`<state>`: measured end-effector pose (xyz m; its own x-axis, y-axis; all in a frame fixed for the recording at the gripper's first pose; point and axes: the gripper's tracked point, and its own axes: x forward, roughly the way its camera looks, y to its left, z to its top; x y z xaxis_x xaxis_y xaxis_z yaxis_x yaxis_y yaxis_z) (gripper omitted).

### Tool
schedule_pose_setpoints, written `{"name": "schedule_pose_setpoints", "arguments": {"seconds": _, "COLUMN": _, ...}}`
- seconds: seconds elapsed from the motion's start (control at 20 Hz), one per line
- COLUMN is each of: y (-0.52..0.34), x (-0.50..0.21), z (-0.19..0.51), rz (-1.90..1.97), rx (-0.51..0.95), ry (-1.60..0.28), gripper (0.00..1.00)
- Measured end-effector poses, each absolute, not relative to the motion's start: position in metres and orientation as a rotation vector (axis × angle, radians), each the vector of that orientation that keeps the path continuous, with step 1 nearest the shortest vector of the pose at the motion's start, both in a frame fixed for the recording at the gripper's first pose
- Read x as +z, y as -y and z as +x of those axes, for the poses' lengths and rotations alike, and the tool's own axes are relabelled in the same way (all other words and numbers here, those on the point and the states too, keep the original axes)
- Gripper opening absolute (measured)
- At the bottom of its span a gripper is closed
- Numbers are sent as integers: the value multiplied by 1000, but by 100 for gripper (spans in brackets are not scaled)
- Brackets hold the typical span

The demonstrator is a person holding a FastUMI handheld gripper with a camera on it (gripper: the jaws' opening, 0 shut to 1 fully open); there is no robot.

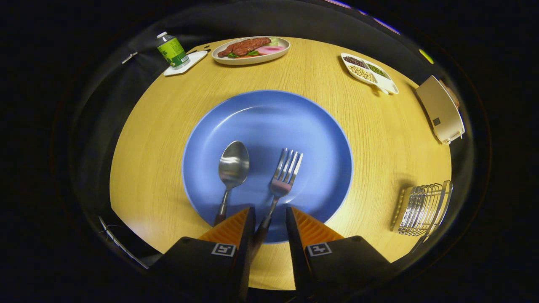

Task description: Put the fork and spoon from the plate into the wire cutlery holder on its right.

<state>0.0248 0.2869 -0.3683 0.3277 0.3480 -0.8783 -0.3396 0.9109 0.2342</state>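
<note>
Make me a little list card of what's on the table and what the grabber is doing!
plate: blue, mid-table
spoon: on plate, beside fork
fork: on plate, handle running back between the fingers
gripper: open, fingers either side of fork handle, not pressing
wire cutlery holder: right of plate, nothing in it
far side: food dish, bean tray, bottle

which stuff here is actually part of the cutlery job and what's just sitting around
Job: fork, its handle between the open gripper fingers; spoon; blue plate under both; wire cutlery holder to its right.

Lying about: green-label bottle on a white coaster, sausage dish, divided bean tray, cream appliance.
</note>
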Motion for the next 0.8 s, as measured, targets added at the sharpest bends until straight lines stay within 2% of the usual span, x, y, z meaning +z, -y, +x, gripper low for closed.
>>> {"name": "schedule_pose_setpoints", "arguments": {"seconds": 0.05, "y": -283, "x": -370, "z": 30, "rz": -4, "rx": 431, "ry": -1144, "gripper": 42}}
{"name": "schedule_pose_setpoints", "arguments": {"seconds": 0.1, "y": -280, "x": -372, "z": 30, "rz": -3, "rx": 422, "ry": -1149, "gripper": 23}}
{"name": "schedule_pose_setpoints", "arguments": {"seconds": 0.2, "y": -280, "x": -371, "z": 29, "rz": 22, "rx": 423, "ry": -1180, "gripper": 11}}
{"name": "schedule_pose_setpoints", "arguments": {"seconds": 0.3, "y": -280, "x": -368, "z": 29, "rz": 46, "rx": 429, "ry": -1186, "gripper": 7}}
{"name": "schedule_pose_setpoints", "arguments": {"seconds": 0.8, "y": -244, "x": -288, "z": 38, "rz": 206, "rx": 533, "ry": -1052, "gripper": 7}}
